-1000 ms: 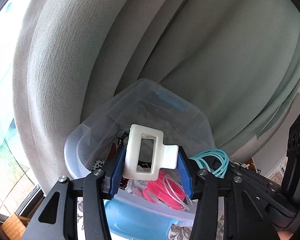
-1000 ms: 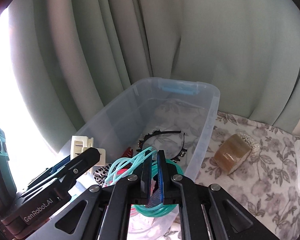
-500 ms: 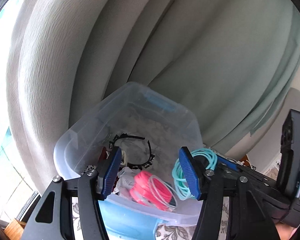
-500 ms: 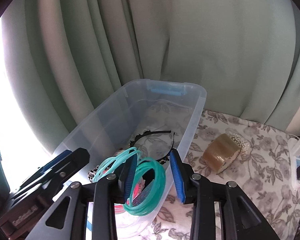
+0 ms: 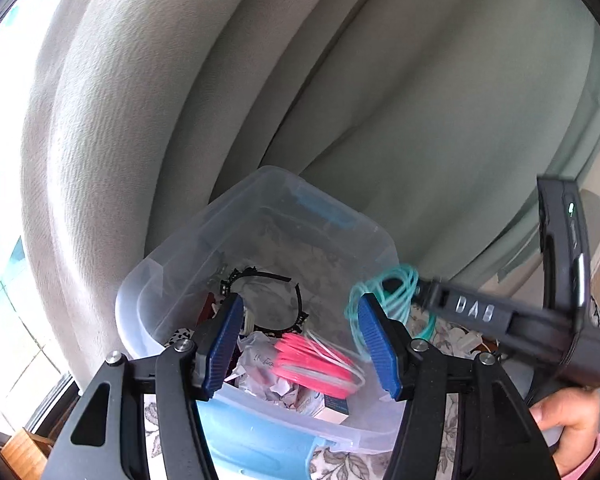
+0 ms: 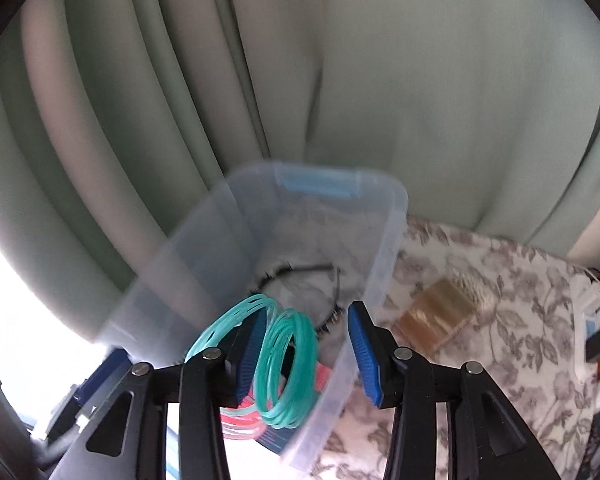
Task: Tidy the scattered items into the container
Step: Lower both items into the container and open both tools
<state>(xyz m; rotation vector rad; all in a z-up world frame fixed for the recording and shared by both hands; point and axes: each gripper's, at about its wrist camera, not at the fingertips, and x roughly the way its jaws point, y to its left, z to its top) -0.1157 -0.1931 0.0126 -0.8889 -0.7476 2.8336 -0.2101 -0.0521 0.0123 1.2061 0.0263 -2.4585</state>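
Teal plastic bangles (image 6: pixel 288 364), thin, light and springy, hang looped on 1 finger of the wide-open right gripper (image 6: pixel 308 356) above the clear storage bin (image 6: pixel 384 248); best pinched across the bunch. Left gripper (image 5: pixel 300 344) gapes empty; beyond, brown tape roll (image 6: pixel 436 320) awaits.

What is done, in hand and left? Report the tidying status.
Done: pink bands, black headband lie in the clear bin; left gripper is open and empty. In hand: teal bands hang on one finger of the open right gripper, over the bin. Left: the tape roll on the tablecloth.
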